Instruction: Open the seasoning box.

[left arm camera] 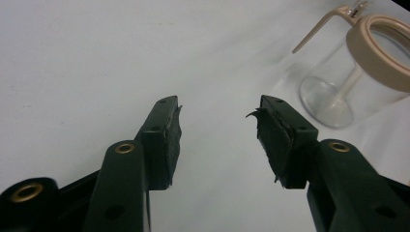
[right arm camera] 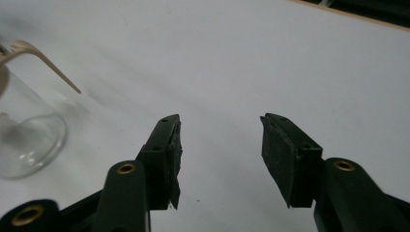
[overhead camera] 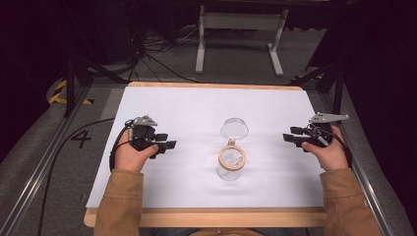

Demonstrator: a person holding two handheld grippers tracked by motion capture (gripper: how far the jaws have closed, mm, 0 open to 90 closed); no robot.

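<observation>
A clear glass jar with a tan ring-shaped hinged lid (overhead camera: 231, 164) stands at table centre; left gripper (overhead camera: 166, 141) at nine o'clock, jaws apart; right gripper (overhead camera: 289, 138) at three o'clock, jaws apart, both well clear of it.

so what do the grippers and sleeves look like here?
Both the left gripper and right gripper are black, each topped by a grey three-cornered plate. Their jaws carry worn, frayed black pads and brass-coloured rivets. A black cable trails from the left one. Sleeves are tan.
</observation>
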